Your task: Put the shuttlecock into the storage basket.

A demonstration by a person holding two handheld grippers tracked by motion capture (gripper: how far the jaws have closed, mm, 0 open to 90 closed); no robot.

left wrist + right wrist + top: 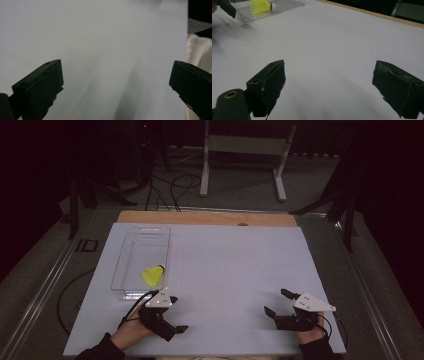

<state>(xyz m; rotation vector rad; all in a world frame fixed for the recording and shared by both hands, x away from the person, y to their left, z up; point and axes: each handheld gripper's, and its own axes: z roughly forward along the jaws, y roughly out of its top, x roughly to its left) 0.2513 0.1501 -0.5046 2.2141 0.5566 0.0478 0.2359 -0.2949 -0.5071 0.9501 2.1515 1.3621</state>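
Item count: one yellow shuttlecock (153,275), one clear plastic tray (131,250), one white table sheet (235,265), two handheld grippers. The shuttlecock lies on its side inside the tray, toward the tray's near end, with its pale cork pointing to the right in the high view. The tray stands on the left part of the sheet, its long axis running away from the person. The left gripper (172,316) is held low over the sheet just in front of the tray's near end, apart from it, and is angled toward the person's right; a hand (131,332) grips it from the near edge. Its jaws stand wide apart with nothing between them, bare sheet beneath. The right gripper (276,302) is held over the near right part of the sheet, well apart from the tray, pointing left and away toward the tray. Its jaws are likewise spread wide and hold nothing.
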